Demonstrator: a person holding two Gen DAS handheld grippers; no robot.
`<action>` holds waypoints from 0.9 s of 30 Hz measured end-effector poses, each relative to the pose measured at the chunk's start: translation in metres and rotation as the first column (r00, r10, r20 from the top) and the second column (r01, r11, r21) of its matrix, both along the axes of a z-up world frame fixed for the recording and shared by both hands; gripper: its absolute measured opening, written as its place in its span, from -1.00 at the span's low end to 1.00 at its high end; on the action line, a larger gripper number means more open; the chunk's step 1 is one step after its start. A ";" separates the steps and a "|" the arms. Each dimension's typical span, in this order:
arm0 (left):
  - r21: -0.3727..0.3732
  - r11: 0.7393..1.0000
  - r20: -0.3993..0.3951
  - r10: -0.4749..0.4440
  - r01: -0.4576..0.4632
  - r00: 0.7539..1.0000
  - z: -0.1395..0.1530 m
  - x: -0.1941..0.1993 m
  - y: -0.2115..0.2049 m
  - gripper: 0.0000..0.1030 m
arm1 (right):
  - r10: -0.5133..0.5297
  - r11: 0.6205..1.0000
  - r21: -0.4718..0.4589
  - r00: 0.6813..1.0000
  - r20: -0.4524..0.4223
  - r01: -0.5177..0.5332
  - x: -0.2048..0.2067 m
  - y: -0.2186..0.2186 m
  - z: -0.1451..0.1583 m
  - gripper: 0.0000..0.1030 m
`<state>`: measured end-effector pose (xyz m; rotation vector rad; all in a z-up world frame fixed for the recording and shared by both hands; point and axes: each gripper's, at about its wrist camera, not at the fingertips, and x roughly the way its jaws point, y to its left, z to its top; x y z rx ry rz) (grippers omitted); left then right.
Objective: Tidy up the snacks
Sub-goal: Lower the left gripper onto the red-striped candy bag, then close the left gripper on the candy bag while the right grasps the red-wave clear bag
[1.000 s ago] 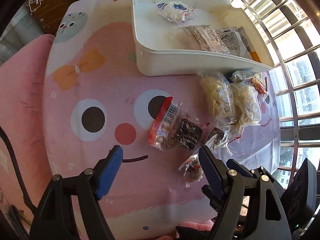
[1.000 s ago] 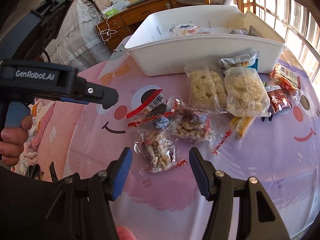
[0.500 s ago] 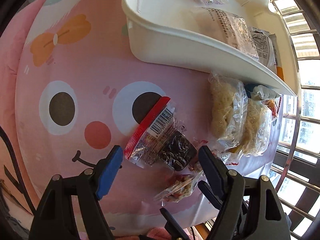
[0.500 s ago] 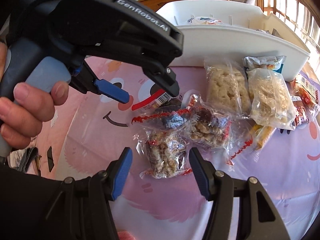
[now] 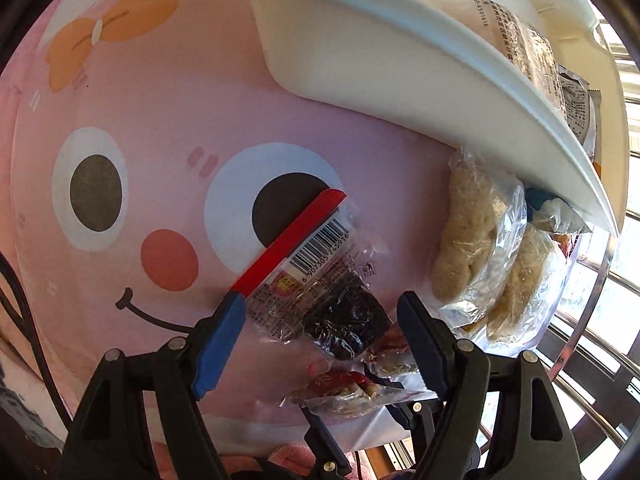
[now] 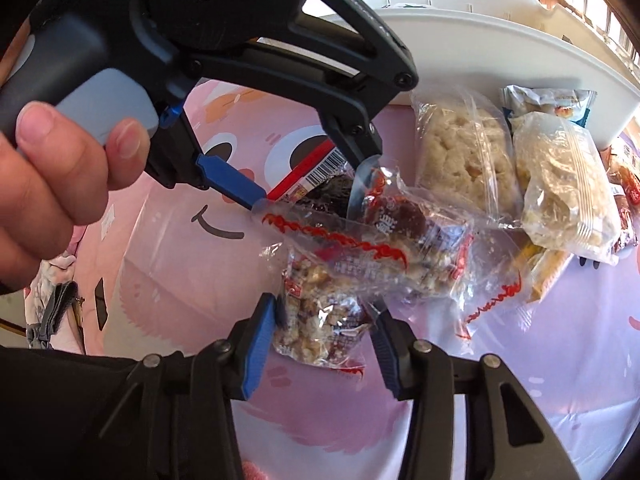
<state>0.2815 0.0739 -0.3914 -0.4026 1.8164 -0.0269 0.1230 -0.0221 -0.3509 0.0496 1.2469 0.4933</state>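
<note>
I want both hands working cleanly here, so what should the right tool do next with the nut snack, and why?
Probably finish closing. The right tool has just been closing, and the nut snack sits between its blue pads, about touching. The left tool hangs open around the dark snack right beside it, so a firm hold should come before lifting toward the white bin.

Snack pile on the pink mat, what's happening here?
A person works two tongs over loose snacks beside the white bin. The right tongs have just been closing around a clear nut-brittle packet. The left tongs stand open, straddling the dark snack with the red strip, not gripping it. A few packets are already in the bin.
</note>
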 end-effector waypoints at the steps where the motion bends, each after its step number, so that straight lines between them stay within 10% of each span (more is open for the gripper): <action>1: 0.005 1.000 -0.005 0.001 -0.001 1.000 -0.001 0.001 -0.001 0.49 | 0.003 1.000 0.002 1.000 -0.002 -0.003 0.000 -0.001 0.000 -0.10; 27: 0.016 0.970 -0.126 0.242 -0.242 0.962 -0.017 -0.025 -0.005 0.49 | -0.177 0.984 -0.048 0.982 -0.067 0.174 -0.004 -0.074 0.010 -0.11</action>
